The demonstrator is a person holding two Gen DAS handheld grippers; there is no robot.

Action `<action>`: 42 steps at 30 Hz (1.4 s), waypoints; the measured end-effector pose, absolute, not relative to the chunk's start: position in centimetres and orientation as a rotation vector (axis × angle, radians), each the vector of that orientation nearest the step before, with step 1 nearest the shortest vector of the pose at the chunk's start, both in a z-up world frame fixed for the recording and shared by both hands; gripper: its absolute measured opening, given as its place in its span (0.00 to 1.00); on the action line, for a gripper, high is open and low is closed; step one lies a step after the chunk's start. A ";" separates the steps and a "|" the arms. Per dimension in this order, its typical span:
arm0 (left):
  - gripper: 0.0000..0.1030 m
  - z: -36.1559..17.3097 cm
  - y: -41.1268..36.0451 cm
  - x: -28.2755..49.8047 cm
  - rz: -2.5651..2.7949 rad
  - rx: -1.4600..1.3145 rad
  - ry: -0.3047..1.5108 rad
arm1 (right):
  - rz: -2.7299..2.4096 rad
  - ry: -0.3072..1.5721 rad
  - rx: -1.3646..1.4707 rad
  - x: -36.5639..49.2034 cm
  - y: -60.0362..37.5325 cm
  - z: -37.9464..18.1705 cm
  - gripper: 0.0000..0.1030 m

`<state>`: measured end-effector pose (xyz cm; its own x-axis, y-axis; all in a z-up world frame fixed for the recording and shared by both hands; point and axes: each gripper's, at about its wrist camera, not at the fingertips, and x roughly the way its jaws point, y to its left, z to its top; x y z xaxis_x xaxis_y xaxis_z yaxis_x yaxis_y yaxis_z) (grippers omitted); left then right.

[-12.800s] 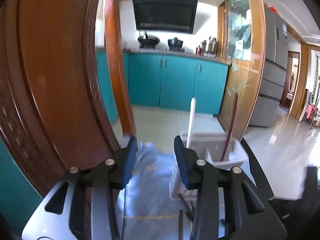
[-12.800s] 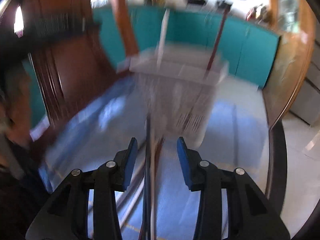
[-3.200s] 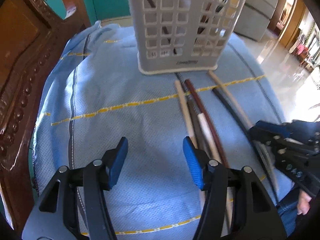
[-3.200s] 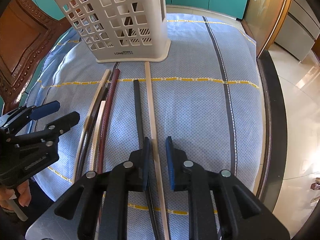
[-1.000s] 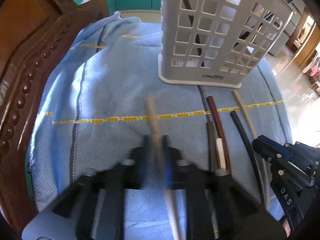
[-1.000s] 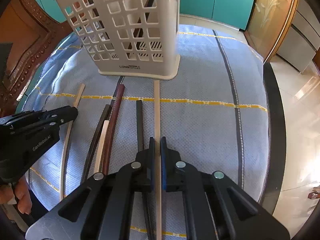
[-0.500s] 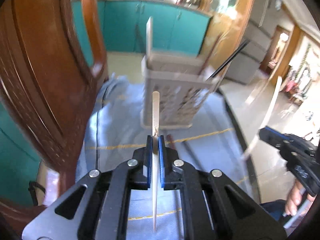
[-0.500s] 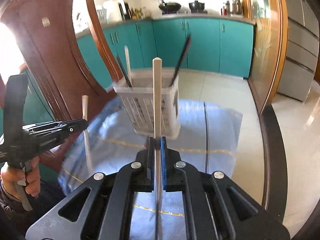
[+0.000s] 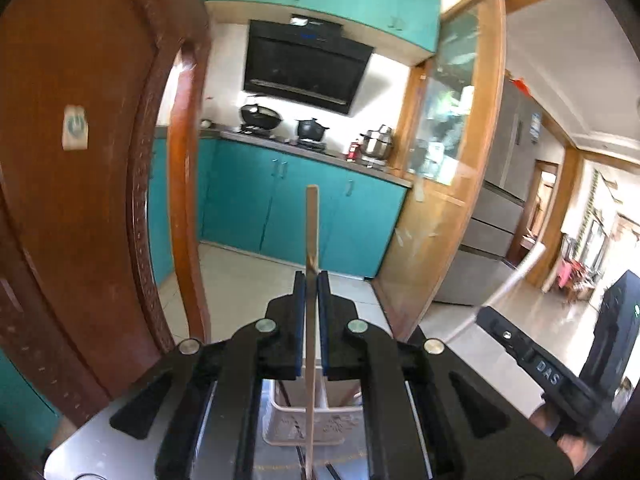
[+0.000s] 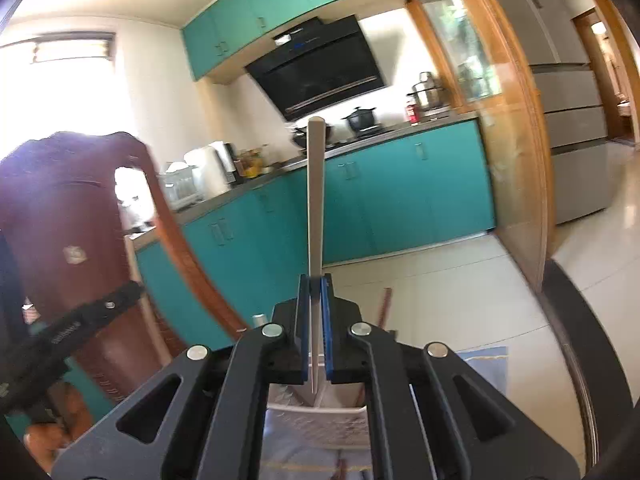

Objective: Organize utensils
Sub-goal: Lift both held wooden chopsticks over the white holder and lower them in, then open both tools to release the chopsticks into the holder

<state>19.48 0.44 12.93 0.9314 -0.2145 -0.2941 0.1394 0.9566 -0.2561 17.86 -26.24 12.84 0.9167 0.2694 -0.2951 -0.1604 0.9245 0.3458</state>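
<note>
Left gripper (image 9: 311,280): jaws pressed together on a tan wooden chopstick (image 9: 311,224), pinched at approx. mid-length. Stick stands near upright; upper end rises above the pads against the teal cabinets (image 9: 280,204), lower end runs down betw. the gripper arms.

Right gripper (image 10: 316,282): jaws likewise clamped on a pale chopstick (image 10: 315,192), held near upright, squared top end level w/ the stove area. In the left wrist view the same gripper (image 9: 536,364) shows at right, w/ its pale stick angled up and to the right.

Below both grippers: white slotted utensil basket (image 10: 320,414), seen betw. the arms; only rim and part of the wall visible. A reddish-brown stick (image 10: 385,306) leans out of it, right of the jaws. Basket sits on a blue cloth (image 10: 486,362).

Surroundings: carved wooden chair back (image 9: 80,200) at left, black range hood (image 9: 304,68) above the counter.
</note>
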 end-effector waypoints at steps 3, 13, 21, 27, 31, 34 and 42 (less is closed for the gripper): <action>0.07 11.9 1.0 21.6 -0.199 -0.286 0.373 | 0.205 0.395 0.310 19.7 -25.7 11.0 0.06; 0.06 11.8 0.9 22.2 -0.185 -0.340 0.304 | 0.168 0.506 0.217 22.4 -23.0 6.7 0.06; 0.06 11.4 2.3 23.7 -0.158 -0.416 0.289 | 0.176 0.548 0.182 23.3 -21.2 4.9 0.06; 0.06 9.7 1.1 25.1 -0.113 -0.381 0.319 | 0.178 0.554 0.146 22.9 -20.5 4.5 0.07; 0.07 7.9 -0.7 26.3 -0.088 -0.315 0.371 | 0.173 0.520 0.156 22.0 -21.4 5.2 0.17; 0.06 6.6 -1.4 26.7 -0.080 -0.287 0.404 | 0.186 0.483 0.181 20.4 -22.4 6.2 0.28; 0.07 4.8 -1.6 25.5 -0.079 -0.238 0.425 | 0.272 0.372 0.127 14.2 -23.9 7.2 0.43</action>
<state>25.46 -1.61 4.75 0.9086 -0.1252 -0.3984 0.0262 0.9692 -0.2449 14.18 -23.90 7.24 0.8956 0.2854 -0.3412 -0.2390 0.9557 0.1721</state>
